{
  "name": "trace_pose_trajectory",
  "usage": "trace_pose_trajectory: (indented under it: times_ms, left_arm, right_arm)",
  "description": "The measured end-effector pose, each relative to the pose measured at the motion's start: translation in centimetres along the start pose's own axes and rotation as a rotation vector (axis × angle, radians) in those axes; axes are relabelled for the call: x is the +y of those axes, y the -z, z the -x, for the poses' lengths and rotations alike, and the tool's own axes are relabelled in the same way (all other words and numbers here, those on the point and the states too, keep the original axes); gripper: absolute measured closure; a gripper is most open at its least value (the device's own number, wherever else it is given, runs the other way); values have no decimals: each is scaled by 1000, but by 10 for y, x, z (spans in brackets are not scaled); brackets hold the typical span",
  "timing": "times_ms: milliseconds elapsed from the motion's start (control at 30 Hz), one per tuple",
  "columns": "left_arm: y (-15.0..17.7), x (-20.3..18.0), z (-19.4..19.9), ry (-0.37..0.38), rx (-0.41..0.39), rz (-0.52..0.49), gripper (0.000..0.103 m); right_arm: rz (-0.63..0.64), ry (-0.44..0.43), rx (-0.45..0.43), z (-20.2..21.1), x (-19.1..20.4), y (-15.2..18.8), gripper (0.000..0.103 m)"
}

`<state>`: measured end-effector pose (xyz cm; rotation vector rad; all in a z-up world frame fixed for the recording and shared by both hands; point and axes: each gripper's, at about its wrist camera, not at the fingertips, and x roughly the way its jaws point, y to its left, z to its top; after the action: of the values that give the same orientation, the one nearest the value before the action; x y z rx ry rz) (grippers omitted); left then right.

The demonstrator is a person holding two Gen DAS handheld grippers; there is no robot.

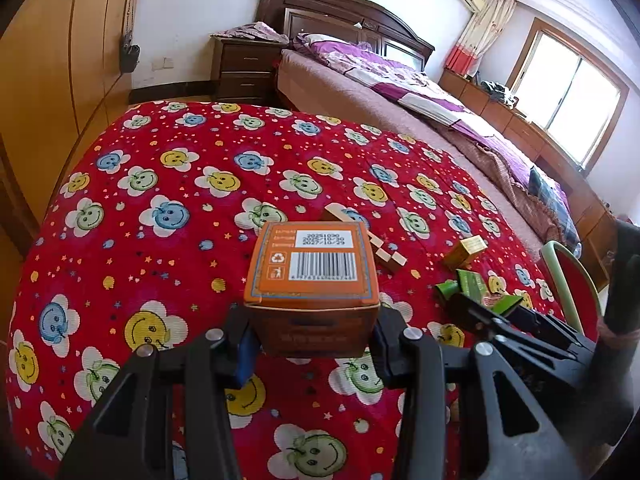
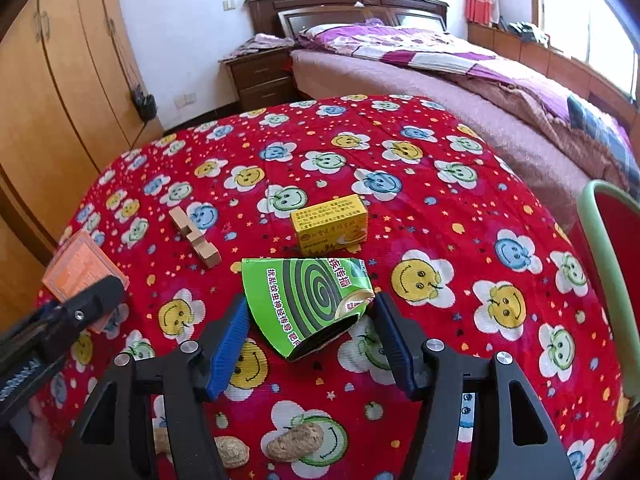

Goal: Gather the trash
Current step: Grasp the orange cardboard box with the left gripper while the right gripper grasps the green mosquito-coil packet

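Observation:
My left gripper (image 1: 312,332) is shut on an orange carton (image 1: 314,276) with a barcode, held above the red smiley tablecloth (image 1: 160,184); the carton also shows in the right wrist view (image 2: 80,270). My right gripper (image 2: 310,334) is open around a crushed green mosquito-coil box (image 2: 308,300) lying on the cloth; its pads stand on either side, apart from it. A yellow box (image 2: 330,224) lies just beyond the green one. A wooden puzzle piece (image 2: 194,236) lies to the left. Several peanut shells (image 2: 294,442) lie under my right gripper.
A green-framed red chair (image 2: 608,240) stands at the table's right edge. A bed (image 2: 440,68) with purple bedding and a nightstand (image 2: 264,76) stand behind the table. A wooden wardrobe (image 2: 60,80) fills the left side.

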<state>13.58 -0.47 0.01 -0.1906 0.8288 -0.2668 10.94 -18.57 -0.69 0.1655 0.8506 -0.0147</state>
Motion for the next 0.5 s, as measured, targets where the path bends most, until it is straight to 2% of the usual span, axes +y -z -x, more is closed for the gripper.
trace_pose_trajectory:
  times_ms: [300, 500]
  left_arm:
    - [0, -17, 16, -6, -21, -20, 57]
    - [1, -35, 27, 23, -19, -28, 57]
  right_arm:
    - [-124, -42, -42, 35, -35, 10, 39]
    - [-197, -39, -99, 69, -66, 16, 39]
